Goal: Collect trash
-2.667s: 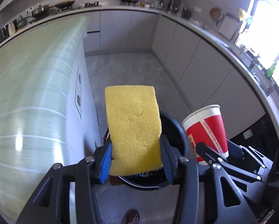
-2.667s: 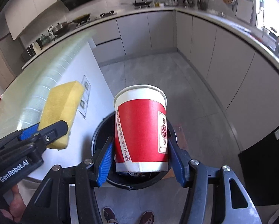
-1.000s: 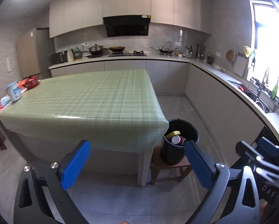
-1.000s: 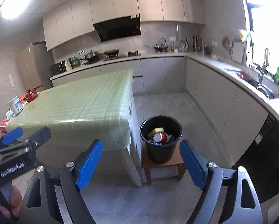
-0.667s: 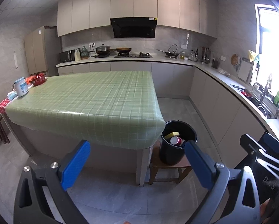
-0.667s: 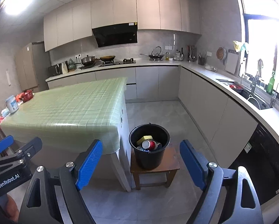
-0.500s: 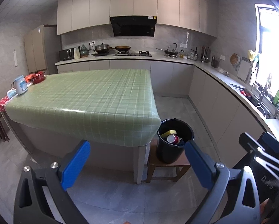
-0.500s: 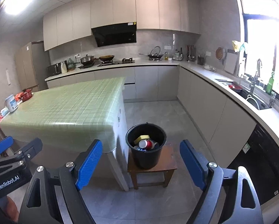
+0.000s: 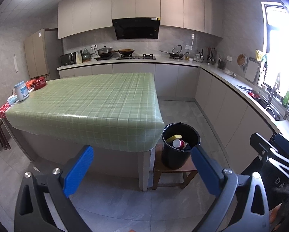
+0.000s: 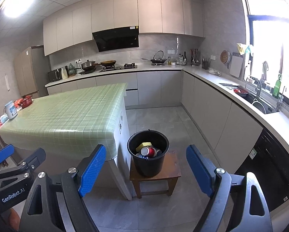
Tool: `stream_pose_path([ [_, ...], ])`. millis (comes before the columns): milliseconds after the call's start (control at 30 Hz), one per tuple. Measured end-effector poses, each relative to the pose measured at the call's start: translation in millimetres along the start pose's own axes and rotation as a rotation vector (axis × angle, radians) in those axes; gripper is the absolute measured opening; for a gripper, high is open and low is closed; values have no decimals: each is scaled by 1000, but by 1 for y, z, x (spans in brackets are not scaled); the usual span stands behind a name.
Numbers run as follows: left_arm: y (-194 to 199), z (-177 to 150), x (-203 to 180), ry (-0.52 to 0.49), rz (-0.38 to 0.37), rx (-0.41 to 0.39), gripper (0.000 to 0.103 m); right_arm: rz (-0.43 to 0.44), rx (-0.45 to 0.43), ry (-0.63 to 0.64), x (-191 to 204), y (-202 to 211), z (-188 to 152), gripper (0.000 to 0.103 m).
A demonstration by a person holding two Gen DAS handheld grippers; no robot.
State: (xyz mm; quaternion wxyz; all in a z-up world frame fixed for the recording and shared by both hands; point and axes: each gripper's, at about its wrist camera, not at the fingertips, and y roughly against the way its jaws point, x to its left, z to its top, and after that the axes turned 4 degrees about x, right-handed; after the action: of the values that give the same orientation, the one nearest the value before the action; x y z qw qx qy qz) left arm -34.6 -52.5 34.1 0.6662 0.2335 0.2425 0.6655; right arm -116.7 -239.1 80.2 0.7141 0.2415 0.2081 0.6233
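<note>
Both grippers have been pulled back from the round black plastic bucket (image 10: 147, 152), where the yellow sponge (image 10: 143, 145) and red paper cup (image 10: 147, 151) now lie, well ahead of the wide-apart, empty right gripper (image 10: 146, 169) and left gripper (image 9: 142, 171).

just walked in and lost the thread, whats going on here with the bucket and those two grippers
A person is collecting trash with a gripper in each hand. Right now both the left gripper and the right gripper are open and empty, held back from the black bucket. The bucket stands on a small wooden stool beside the green-checked table. A yellow sponge and a red paper cup lie inside it.
</note>
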Motion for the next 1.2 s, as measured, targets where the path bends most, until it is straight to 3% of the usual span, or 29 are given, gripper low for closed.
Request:
stream_pose_path([
  [1200,5,4,9,-18,-18,11,102,-9,-5,-9,10,0,-3,87],
])
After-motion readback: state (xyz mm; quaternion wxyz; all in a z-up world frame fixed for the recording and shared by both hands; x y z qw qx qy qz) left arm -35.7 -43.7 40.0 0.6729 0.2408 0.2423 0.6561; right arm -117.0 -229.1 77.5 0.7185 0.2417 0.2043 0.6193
